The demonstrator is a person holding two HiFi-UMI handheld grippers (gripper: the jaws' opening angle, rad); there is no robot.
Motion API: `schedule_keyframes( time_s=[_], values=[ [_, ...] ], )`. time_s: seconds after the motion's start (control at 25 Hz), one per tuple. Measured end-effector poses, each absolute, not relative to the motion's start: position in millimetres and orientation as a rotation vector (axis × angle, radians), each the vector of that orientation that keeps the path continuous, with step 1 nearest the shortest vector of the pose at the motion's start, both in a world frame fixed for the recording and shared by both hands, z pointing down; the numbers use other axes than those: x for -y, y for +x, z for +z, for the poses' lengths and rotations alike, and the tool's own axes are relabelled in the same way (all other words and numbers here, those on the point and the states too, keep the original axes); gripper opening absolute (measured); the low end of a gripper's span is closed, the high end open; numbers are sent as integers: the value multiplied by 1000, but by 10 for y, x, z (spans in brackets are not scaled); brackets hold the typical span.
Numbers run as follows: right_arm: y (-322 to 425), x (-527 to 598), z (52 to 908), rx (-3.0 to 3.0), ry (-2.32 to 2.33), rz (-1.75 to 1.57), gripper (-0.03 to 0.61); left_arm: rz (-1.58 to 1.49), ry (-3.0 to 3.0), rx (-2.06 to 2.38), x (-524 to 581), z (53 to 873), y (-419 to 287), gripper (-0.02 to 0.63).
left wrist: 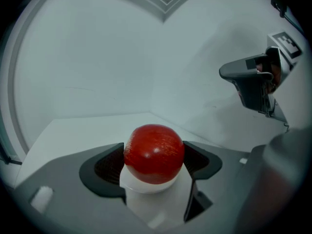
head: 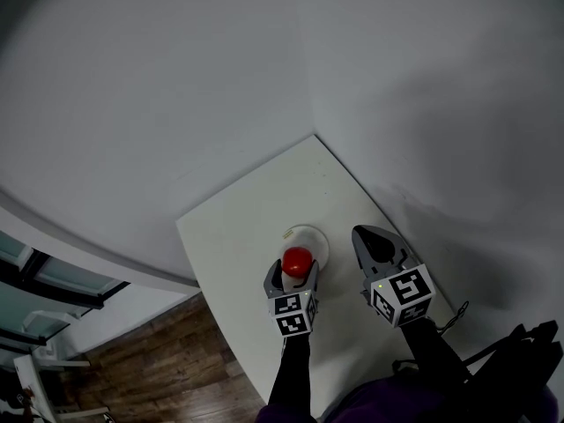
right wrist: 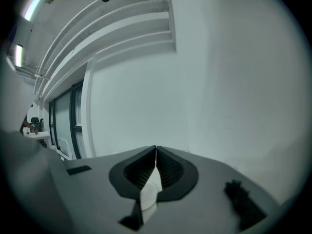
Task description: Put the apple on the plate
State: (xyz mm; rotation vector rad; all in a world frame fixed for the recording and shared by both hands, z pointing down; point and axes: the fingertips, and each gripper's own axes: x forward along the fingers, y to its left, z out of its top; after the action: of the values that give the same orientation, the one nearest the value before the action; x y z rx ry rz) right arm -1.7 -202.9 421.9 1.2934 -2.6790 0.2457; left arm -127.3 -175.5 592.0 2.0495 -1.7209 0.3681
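Gripping the red apple [head: 297,261] from both sides, the left claw [head: 293,276] sits low in the middle of the head view, its jaws pressed against the fruit's flanks. The white plate [head: 310,239] lies on the pale desk [head: 233,227], and the apple overlaps its lower edge, so the plate's centre is a little up and to the right of the fruit. In the left gripper view the apple [left wrist: 154,153] fills the gap between the jaws, with the plate [left wrist: 142,185] directly beneath it; I cannot tell whether they touch. The apple is round, so no axis needs aligning. The right claw [head: 368,239] hangs to the right of the plate, closed and empty. Judged from this, a slight nudge forward and a release remain.
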Motion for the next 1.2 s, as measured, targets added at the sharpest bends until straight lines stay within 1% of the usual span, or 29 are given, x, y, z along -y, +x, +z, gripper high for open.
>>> schedule_keyframes(
  time_s=[0.36,1.2],
  values=[
    [-40,2049,4245,2670,1290,255,11,454,2062,1683,1818,6053,-1250,379],
    [-15,2065,4282,2649,1296,237,11,551,2039,1623,1893,6275,-1241,380]
  ],
)
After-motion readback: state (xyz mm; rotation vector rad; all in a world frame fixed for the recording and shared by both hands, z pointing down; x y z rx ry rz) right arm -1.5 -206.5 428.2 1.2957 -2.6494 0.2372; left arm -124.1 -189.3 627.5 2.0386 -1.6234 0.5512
